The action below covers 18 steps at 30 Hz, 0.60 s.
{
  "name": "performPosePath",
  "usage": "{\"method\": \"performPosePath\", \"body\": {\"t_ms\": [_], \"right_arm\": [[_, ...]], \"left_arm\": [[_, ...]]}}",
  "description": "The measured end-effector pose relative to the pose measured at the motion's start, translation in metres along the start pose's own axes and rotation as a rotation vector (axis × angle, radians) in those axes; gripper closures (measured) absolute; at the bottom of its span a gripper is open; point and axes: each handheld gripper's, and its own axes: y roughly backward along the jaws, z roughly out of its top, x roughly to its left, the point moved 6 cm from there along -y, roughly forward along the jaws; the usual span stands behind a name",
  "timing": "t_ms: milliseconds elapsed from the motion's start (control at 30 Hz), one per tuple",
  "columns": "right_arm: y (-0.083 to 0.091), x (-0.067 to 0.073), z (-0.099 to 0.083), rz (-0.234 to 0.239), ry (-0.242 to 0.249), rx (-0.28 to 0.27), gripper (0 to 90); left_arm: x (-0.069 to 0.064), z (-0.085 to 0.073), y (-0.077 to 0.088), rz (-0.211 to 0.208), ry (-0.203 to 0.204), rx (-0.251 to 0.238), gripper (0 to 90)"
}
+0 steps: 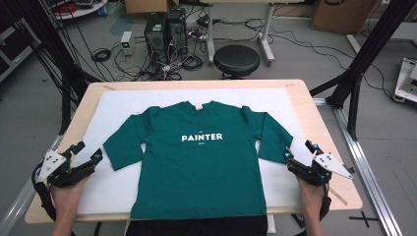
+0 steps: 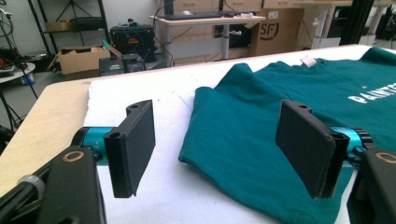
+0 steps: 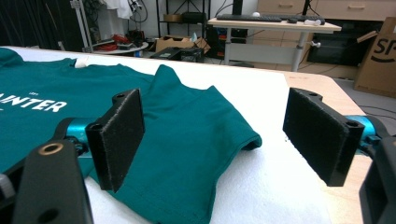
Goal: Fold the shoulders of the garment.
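Note:
A dark green T-shirt (image 1: pixel 196 162) with the white word PAINTER lies flat, face up, on a white cloth (image 1: pixel 118 105) on the table. My left gripper (image 1: pixel 87 154) rests open at the table's left edge, pointing at the shirt's left sleeve (image 2: pixel 233 126), which lies just beyond and partly between the jaws. My right gripper (image 1: pixel 299 155) stands open at the right edge, beside the right sleeve (image 3: pixel 201 126). Nothing is gripped by either; the left gripper (image 2: pixel 219 144) and the right gripper (image 3: pixel 215 135) both show wide gaps.
The wooden table (image 1: pixel 314 118) has bare margins on both sides. Beyond its far edge stand a black stool (image 1: pixel 236 60), computer towers (image 1: pixel 164 29) and cables on the floor. Black frame posts (image 1: pixel 364 54) rise at the right.

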Motion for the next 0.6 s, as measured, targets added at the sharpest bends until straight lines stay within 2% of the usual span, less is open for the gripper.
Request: {"method": "performPosePath", "body": {"t_ms": [300, 600], "right_arm": [[-0.0009, -0.0008, -0.0001, -0.004, -0.008, 0.008, 21.0], [-0.0018, -0.0011, -0.0003, -0.001, -0.012, 0.018, 21.0]], "left_arm": [[-0.0001, -0.0011, -0.0047, 0.013, -0.002, 0.050, 26.7], [-0.0006, -0.0018, -0.0068, 0.011, -0.006, 0.071, 25.4]]}}
